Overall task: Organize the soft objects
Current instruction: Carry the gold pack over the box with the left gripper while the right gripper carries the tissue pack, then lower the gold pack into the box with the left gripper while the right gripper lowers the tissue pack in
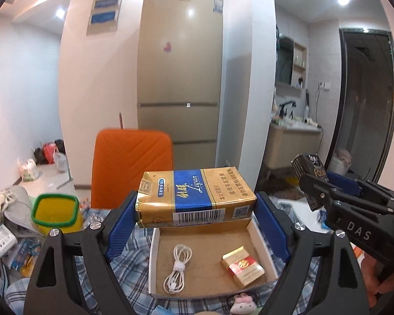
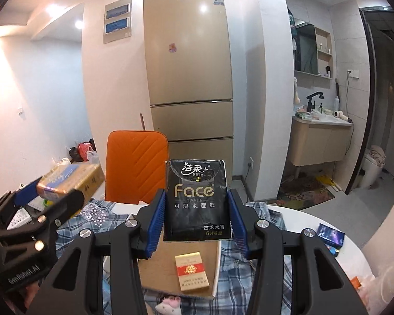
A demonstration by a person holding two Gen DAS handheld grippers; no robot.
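My left gripper (image 1: pixel 195 214) is shut on a gold and blue soft pack (image 1: pixel 197 197), held lengthwise between its blue pads above the white cardboard box (image 1: pixel 155 257). My right gripper (image 2: pixel 195 216) is shut on a black tissue pack (image 2: pixel 196 200) marked "Face", held upright over the same box (image 2: pixel 216 270). The right gripper with the black pack (image 1: pixel 308 173) shows at the right of the left wrist view; the left gripper and its gold pack (image 2: pixel 65 181) show at the left of the right wrist view. Inside the box lie a coiled white cable (image 1: pixel 178 267) and a red and gold cigarette pack (image 1: pixel 243 266).
The box rests on a blue plaid cloth (image 1: pixel 134 244) over a white round table (image 2: pixel 336 257). A yellow tub with a green rim (image 1: pixel 56 210), an orange chair (image 1: pixel 131 162), a small pink plush (image 1: pixel 243 304) and a dark blue box (image 2: pixel 330 234) lie around; a fridge (image 1: pixel 180 78) stands behind.
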